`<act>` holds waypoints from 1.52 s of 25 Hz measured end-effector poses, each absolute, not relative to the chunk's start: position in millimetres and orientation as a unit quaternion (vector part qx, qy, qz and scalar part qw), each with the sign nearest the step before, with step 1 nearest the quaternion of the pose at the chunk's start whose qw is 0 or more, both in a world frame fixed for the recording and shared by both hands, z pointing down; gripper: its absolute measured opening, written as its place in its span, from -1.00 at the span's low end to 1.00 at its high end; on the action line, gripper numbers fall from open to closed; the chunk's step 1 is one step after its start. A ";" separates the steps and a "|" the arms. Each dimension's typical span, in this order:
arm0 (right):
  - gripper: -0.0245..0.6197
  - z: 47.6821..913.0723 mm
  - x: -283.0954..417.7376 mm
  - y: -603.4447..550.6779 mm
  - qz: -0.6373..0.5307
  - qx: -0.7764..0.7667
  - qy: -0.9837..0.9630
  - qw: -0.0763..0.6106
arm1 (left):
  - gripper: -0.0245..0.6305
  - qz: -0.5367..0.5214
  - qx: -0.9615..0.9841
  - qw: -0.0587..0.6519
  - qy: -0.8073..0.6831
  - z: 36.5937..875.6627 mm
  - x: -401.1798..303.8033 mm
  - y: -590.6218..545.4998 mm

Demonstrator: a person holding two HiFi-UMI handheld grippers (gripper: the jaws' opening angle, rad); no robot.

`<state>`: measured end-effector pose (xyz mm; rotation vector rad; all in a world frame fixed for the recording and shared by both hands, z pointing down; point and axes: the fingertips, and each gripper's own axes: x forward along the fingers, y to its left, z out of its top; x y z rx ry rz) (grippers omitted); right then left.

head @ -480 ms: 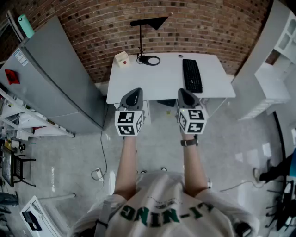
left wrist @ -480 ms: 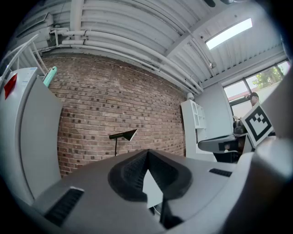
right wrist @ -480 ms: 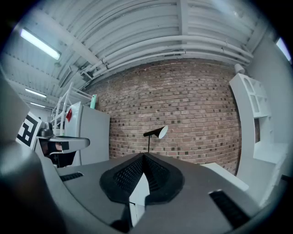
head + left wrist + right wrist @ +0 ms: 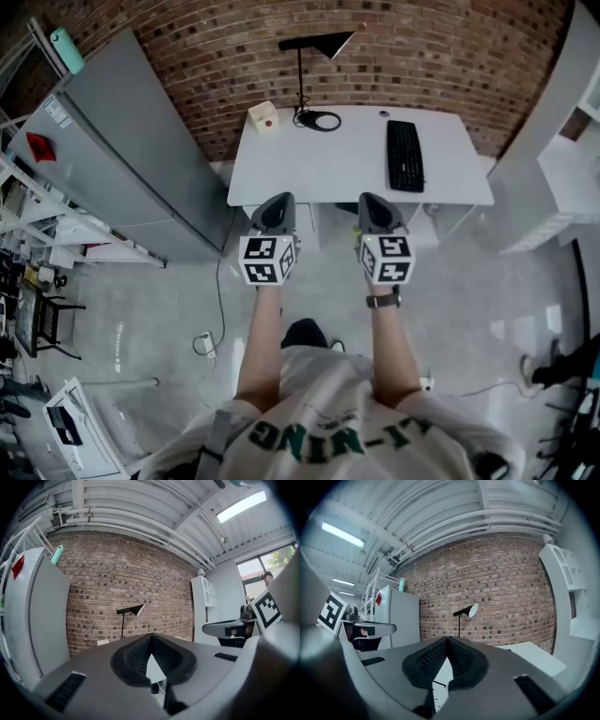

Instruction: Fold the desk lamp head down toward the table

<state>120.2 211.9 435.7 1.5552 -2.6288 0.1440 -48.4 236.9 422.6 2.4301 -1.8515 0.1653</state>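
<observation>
Black lamp (image 4: 127,611) base hidden behind left claw (image 4: 151,637).

The desk lamp (image 4: 314,44) is black and the table (image 4: 328,164) white. The keyboard (image 4: 404,156) is black, the wall (image 4: 450,56) red-brown brick. The left gripper (image 4: 277,200) and right gripper (image 4: 372,200) are grey with black-and-white squares.

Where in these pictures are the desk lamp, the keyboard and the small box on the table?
desk lamp (image 4: 328,43), head view, on its black shade.
keyboard (image 4: 405,156), head view, middle of the keys.
small box (image 4: 264,115), head view, its top face.
</observation>
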 end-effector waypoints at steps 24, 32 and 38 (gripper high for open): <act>-0.91 420.5 73.9 -33.2 0.030 0.540 -0.840 0.039 | -0.93 0.012 0.821 0.016 -0.570 401.1 -99.6 -18.3; -0.91 413.0 42.9 -122.1 0.026 0.547 -0.835 0.049 | -0.93 0.016 0.842 0.007 -0.539 398.7 -128.8 -112.5; -0.91 408.5 28.2 -162.0 0.029 0.548 -0.834 0.054 | -0.93 0.021 0.858 0.025 -0.512 414.3 -130.0 -157.3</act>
